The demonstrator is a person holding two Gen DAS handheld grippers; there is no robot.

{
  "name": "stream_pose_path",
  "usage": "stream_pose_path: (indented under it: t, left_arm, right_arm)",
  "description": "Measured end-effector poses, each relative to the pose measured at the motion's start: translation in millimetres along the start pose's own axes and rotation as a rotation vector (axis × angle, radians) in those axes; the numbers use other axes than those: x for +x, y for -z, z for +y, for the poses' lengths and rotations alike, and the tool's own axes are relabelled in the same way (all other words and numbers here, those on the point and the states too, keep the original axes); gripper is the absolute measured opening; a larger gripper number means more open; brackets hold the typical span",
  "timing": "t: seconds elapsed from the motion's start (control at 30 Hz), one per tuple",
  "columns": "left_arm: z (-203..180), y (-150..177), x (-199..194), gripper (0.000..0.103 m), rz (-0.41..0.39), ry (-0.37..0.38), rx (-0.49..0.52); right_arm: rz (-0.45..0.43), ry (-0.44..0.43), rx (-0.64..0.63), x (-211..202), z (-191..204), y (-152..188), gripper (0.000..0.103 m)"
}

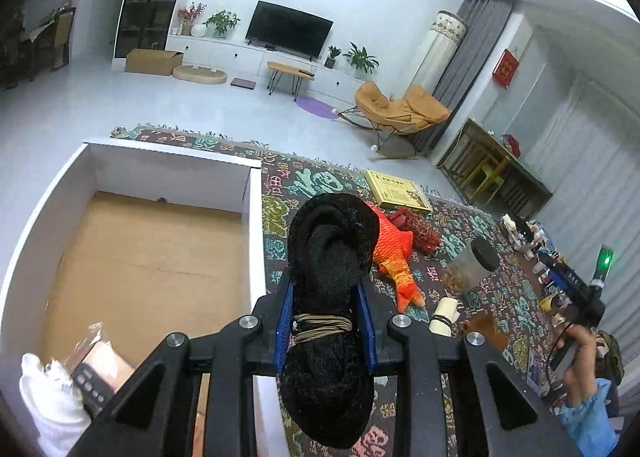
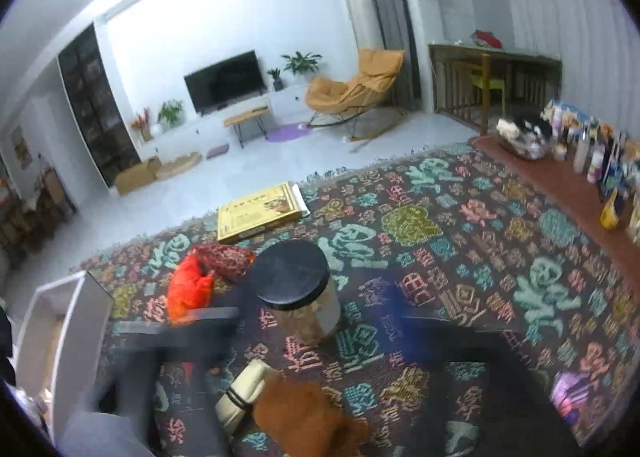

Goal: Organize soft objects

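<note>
Gripping a black fuzzy bundle (image 1: pixel 328 257), left tongs (image 1: pixel 326 309); right tongs (image 2: pixel 316 321) wide, empty.

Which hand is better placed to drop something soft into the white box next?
Left. Its fingers are already shut on the black fuzzy bundle, right beside the white box. The right gripper is open and holds nothing.

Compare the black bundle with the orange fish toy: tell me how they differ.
The black bundle is dark and fuzzy, the orange fish toy bright and patterned. The bundle is clamped in the left tool, lifted; the fish lies on the rug. The bundle has cord wound round it; the fish has none. Both look soft.
</note>
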State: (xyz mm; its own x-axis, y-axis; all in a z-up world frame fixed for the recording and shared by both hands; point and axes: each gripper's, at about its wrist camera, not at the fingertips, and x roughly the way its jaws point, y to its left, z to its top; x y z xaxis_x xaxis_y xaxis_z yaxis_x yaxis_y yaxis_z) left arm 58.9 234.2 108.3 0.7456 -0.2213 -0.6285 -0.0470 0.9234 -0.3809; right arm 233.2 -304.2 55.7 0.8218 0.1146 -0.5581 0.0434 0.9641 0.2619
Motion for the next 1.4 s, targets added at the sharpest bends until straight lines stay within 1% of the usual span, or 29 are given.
stream_pose_path:
  t: [0.03,0.13,0.2,0.23,0.27,0.33,0.37,0.43,0.47,0.5,0.53,0.57,0.6,0.63,0.67,0.73,0.8,0.83,0.87,0.93,0.97,1.07,1.17,1.23,1.27,1.3,1.33,1.37,1.4]
  left_arm:
    - [1.0,1.6,-4.1,0.028,-0.001,0.000,0.003]
    - [2.4,7.1,-13.6,0.028,-0.013,-0.005,0.026]
    - [-0.6,13.0,-17.8,0.028,-0.024,-0.010,0.045]
    - [-2.3,15.4,-18.4,0.028,-0.025,-0.009,0.046]
    - [-3.4,17.9,-18.7,0.028,-0.024,-0.003,0.047]
    - [-5.6,23.6,-18.4,0.028,-0.010,0.010,0.051]
    - [-6.9,25.0,-17.9,0.028,-0.002,0.012,0.053]
    - [-7.3,28.9,-19.0,0.028,0.008,0.018,0.056]
    - [-7.2,30.6,-20.7,0.028,0.011,0.020,0.054]
    - [-4.9,32.0,-23.3,0.028,0.011,0.019,0.050]
    - [-1.5,33.9,-26.5,0.028,0.011,0.017,0.042]
    - [0.9,37.8,-29.3,0.028,0.010,0.014,0.036]
    - [6.9,41.7,-33.8,0.028,0.010,0.005,0.024]
    - [11.1,42.9,-36.2,0.028,0.011,-0.005,0.017]
    - [13.3,47.0,-38.0,0.028,0.011,-0.014,0.015]
    - [25.3,51.8,-44.4,0.028,0.010,-0.052,0.014]
    - [35.6,54.6,-48.7,0.028,0.008,-0.083,0.009]
    - [43.3,56.1,-51.4,0.028,0.008,-0.097,-0.003]
    - [48.1,57.2,-52.1,0.028,0.009,-0.102,-0.010]
    - [59.7,60.3,-55.8,0.028,0.013,-0.125,-0.022]
    - [64.8,63.1,-58.5,0.028,0.014,-0.140,-0.023]
    - [78.4,69.2,-65.9,0.028,0.025,-0.171,-0.023]
    - [90.5,76.0,-74.3,0.028,0.032,-0.214,-0.017]
    - [101.9,81.4,-78.5,0.031,0.047,-0.262,-0.034]
    - [107.2,84.7,-78.4,0.036,0.064,-0.277,-0.043]
    - [117.1,89.2,-77.3,0.051,0.091,-0.305,-0.062]
    - [124.8,93.8,-77.8,0.063,0.100,-0.331,-0.079]
    - [129.1,97.8,-79.6,0.085,0.096,-0.351,-0.093]
    - [136.2,102.5,-85.0,0.092,0.073,-0.379,-0.117]
  right_arm:
    - [0.029,0.004,0.010,2.8,-9.6,1.4,0.085]
    - [0.219,-0.048,0.018,19.4,-26.2,8.0,0.086]
    - [0.358,-0.115,-0.012,34.8,-15.8,29.2,0.086]
    - [0.419,-0.118,-0.055,39.5,-3.5,43.6,0.085]
    - [0.439,-0.112,-0.085,40.8,4.8,52.7,0.085]
    - [0.471,-0.103,-0.278,47.3,36.3,81.0,0.085]
    - [0.511,-0.040,-0.470,58.8,58.5,103.7,0.085]
    - [0.588,0.045,-0.653,77.4,72.8,133.7,0.085]
    - [0.609,0.071,-0.707,84.1,74.0,148.0,0.082]
    - [0.596,0.105,-0.733,87.3,72.8,158.9,0.076]
    - [0.572,0.131,-0.735,84.4,69.8,162.5,0.073]
    - [0.547,0.133,-0.698,78.7,66.5,161.3,0.069]
    - [0.530,0.128,-0.629,70.0,61.6,156.3,0.068]
    - [0.518,0.093,-0.561,60.9,57.3,151.0,0.068]
    - [0.491,0.026,-0.460,45.0,53.4,143.3,0.068]
    - [0.455,-0.038,-0.386,23.9,59.8,134.6,0.068]
    - [0.428,-0.157,-0.316,0.4,77.5,125.0,0.068]
    - [0.422,-0.245,-0.280,-14.0,94.6,118.5,0.068]
    - [0.421,-0.295,-0.267,-18.3,107.6,114.6,0.068]
    - [0.416,-0.455,-0.254,-44.5,152.9,106.6,0.068]
    - [0.416,-0.500,-0.255,-53.5,167.4,105.7,0.068]
    - [0.440,-0.694,-0.264,-82.2,238.8,108.6,0.069]
    - [0.481,-0.807,-0.272,-91.1,297.3,122.0,0.070]
    - [0.514,-0.848,-0.264,-89.1,335.3,141.0,0.076]
    - [0.540,-0.860,-0.263,-85.1,351.7,154.0,0.081]
    - [0.574,-0.863,-0.270,-79.7,365.3,165.7,0.084]
    - [0.621,-0.849,-0.289,-74.1,378.8,180.3,0.085]
    - [0.682,-0.823,-0.316,-66.0,389.6,195.3,0.085]
    - [0.718,-0.825,-0.320,-61.1,395.7,209.4,0.085]
